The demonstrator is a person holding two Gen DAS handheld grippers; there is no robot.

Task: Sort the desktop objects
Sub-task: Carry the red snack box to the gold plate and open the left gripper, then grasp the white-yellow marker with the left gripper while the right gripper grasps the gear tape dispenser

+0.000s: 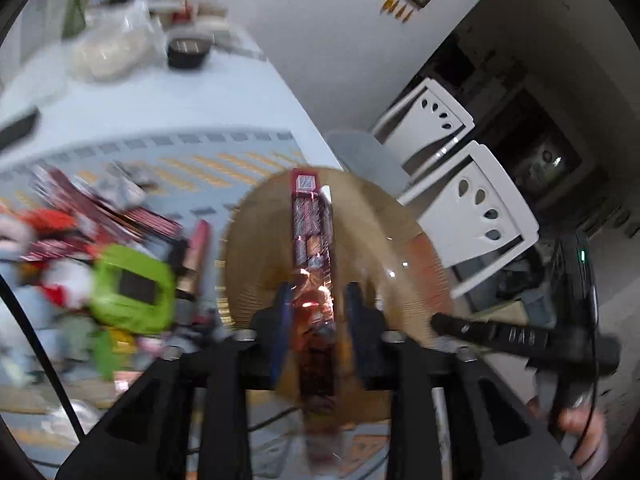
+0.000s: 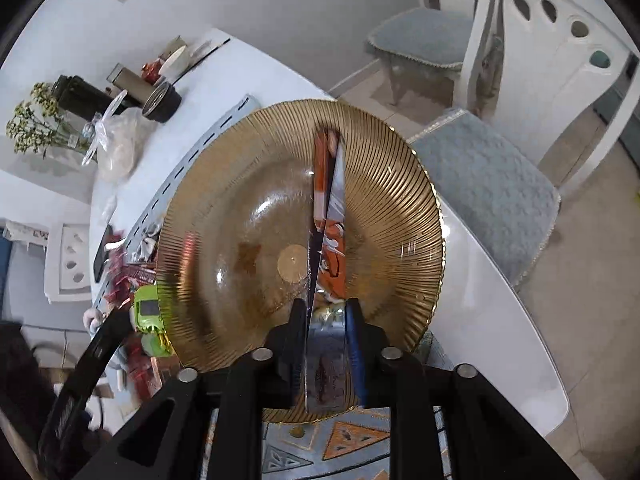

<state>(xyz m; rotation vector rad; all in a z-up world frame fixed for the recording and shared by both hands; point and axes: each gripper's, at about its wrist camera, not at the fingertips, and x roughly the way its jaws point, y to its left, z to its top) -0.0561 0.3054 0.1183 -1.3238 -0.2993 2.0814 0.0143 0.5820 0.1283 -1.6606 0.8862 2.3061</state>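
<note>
A ribbed amber glass plate (image 2: 384,168) sits on the table; it also shows in the left wrist view (image 1: 384,216). My left gripper (image 1: 316,300) is shut on a long dark red snack packet (image 1: 310,216), held edge-up over the plate. My right gripper (image 2: 326,308) is shut on an orange snack packet (image 2: 332,200), also edge-up above the plate. The other gripper shows as a black bar at the right of the left wrist view (image 1: 520,336) and at the lower left of the right wrist view (image 2: 92,364).
A heap of red packets (image 1: 132,216), a green toy (image 1: 136,288) and a plush lie left of the plate. A plastic bag (image 2: 120,144), dark jar (image 2: 162,102) and flowers (image 2: 36,120) stand farther back. White chairs (image 2: 560,80) stand by the table edge (image 2: 500,312).
</note>
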